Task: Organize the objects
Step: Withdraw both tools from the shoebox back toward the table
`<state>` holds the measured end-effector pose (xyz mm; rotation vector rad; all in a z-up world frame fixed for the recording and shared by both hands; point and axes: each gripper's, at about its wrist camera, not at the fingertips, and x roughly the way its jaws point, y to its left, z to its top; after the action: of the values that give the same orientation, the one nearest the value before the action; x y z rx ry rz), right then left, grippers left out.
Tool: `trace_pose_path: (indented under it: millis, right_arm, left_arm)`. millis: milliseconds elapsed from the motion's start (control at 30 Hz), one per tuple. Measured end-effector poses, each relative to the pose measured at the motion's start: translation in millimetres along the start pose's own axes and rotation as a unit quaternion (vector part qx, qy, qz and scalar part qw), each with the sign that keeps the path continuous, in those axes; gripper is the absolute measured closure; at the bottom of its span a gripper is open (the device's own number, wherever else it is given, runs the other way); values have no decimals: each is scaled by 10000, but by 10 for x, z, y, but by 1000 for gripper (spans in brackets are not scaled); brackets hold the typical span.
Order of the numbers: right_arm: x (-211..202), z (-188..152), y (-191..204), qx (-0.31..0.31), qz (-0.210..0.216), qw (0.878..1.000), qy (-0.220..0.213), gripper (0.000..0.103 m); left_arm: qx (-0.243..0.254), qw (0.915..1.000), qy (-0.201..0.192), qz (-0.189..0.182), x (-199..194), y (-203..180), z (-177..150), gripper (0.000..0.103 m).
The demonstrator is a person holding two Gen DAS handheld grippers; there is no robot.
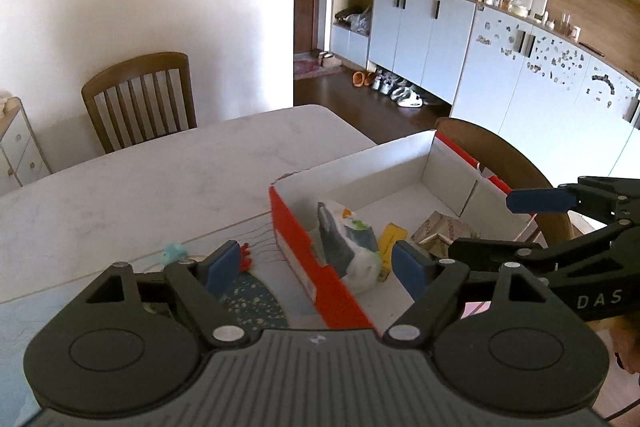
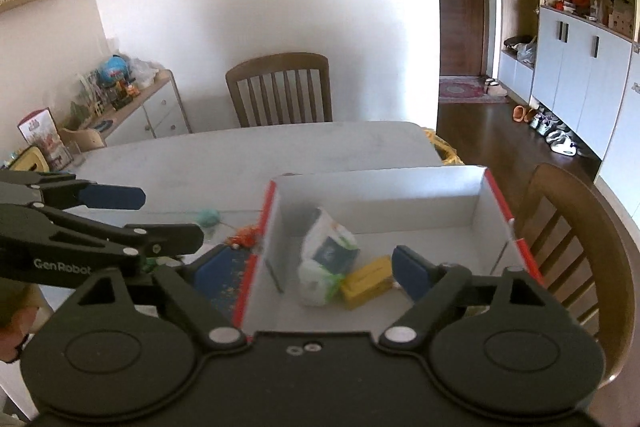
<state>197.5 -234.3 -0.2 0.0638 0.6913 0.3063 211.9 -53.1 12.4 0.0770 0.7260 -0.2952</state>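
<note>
The left gripper (image 1: 316, 263) is hanging wide open over the red near wall of the box (image 1: 304, 251), holding nothing. The right gripper (image 2: 308, 267) is also gaping wide and empty, its pads straddling the same wall at lower centre of its own view.

Inside the box, near the middle of both views, a white plastic packet (image 2: 324, 259) is leaning against a yellow carton (image 2: 366, 281); a brown packet (image 1: 436, 227) is showing to their right in the left view.

Outside, left of the box, a teal fuzzy toy (image 2: 209, 217) and an orange-red one (image 2: 244, 237) are lying on the table (image 2: 240, 151). Both are looking soft and light, likely to squash, so pinching across the body's middle is seeming wisest.
</note>
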Motion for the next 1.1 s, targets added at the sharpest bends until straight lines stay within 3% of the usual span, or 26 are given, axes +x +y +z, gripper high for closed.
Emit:
trace_pose_path:
  millis: [133,400,700,867,1100]
  right_arm:
    - [-35,-40,222,28,-72,9998,-156,1]
    - [43,-100,641,86,-52,9999,-123,1]
    - [131,-184,971,148,-52,9999,-24,1]
    - [184,-218,1132,89,-81,9999,69,1]
    - [309,-247,1333,-17,-48,9996,286,1]
  left_arm:
    - [-15,10000,-56,-29,-99,151,-87,18]
    - [-58,9998,-203,-45,-264,483,-263,17]
    - [-131,9995,-297,-37,-363,861,-458,3]
    - [-264,9990,-335,-161,-388,1072,-567,0]
    - [-439,9982,-411,-25,-374,1331,-741,0]
